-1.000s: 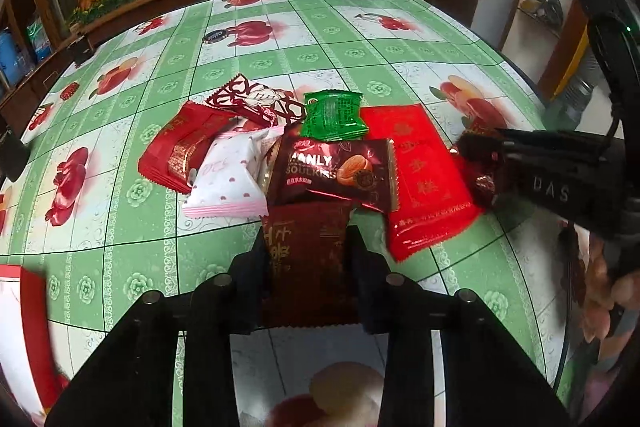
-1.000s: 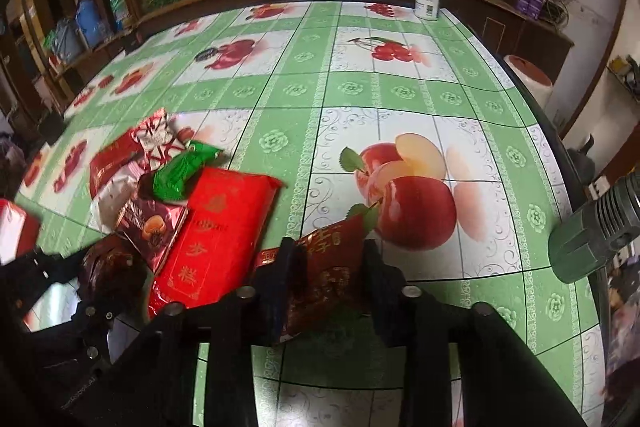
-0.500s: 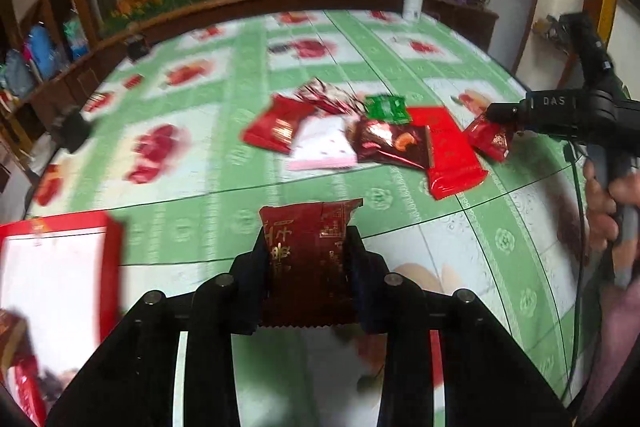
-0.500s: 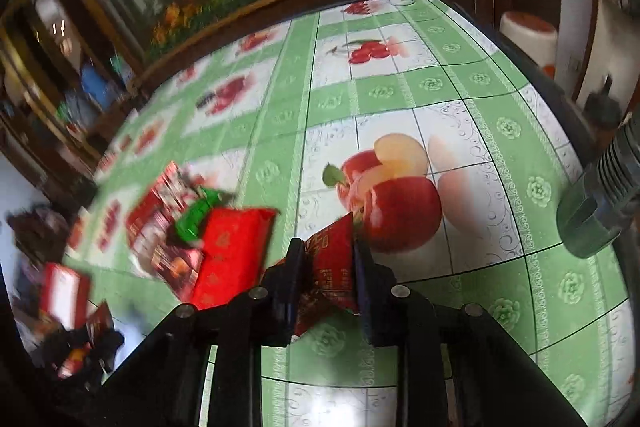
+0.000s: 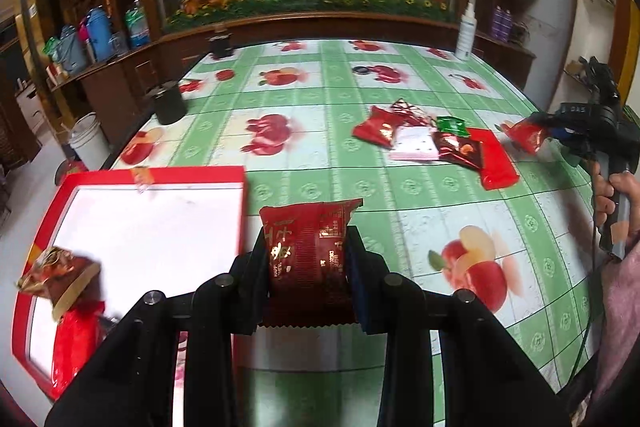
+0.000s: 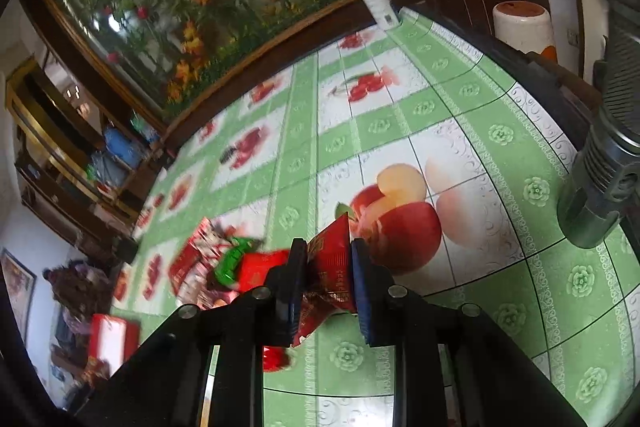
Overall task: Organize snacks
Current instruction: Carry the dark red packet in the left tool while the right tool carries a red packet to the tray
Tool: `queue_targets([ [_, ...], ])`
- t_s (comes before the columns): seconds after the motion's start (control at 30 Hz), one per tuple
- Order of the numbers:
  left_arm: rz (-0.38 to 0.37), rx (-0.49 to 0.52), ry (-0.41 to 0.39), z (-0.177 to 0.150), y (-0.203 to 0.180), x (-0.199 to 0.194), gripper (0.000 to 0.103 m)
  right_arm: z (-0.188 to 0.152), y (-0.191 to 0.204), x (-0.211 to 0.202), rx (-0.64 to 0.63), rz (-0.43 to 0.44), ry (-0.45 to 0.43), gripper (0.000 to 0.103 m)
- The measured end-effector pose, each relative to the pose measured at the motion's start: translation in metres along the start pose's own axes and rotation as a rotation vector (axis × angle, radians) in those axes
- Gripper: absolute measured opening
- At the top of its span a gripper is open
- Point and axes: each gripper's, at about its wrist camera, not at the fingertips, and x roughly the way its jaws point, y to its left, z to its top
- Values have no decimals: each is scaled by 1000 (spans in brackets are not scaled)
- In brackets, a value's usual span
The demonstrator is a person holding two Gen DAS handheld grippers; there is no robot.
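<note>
Left-wrist view only: red tray (image 5: 236,175) (white inside), beside left fingers (image 5: 356,259) clamping dark-red snack packet (image 5: 308,247).

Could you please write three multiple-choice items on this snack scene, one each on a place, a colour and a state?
1. Where is the red box?
A. left of the left tongs
B. by the spray bottle
C. under the snack pile

2. What colour is the small packet at the pile's far edge?
A. blue
B. green
C. yellow

3. What are the left tongs doing?
A. standing open, empty
B. gripping a dark red packet
C. gripping a bottle

Answers:
1 A, the box sits left of them.
2 B, its wrapper is green.
3 B, both pads press its sides.
</note>
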Motion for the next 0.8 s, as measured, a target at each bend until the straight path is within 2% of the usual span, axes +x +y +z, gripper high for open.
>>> queue_targets([
  [0.23,14,-32,-36,-6,24,-12,32,-10,10,-17,81,170,-90,22],
  [0.43,35,-58,-60,-11,46,-20,32,-25,32,-8,121,272,-58,22],
  [0.57,54,-89,-74,-14,66,-24,32,-40,69,6,82,336,-18,21],
  [0.8,128,-158,-95,-22,115,-32,32,-84,166,43,-43,477,107,21],
])
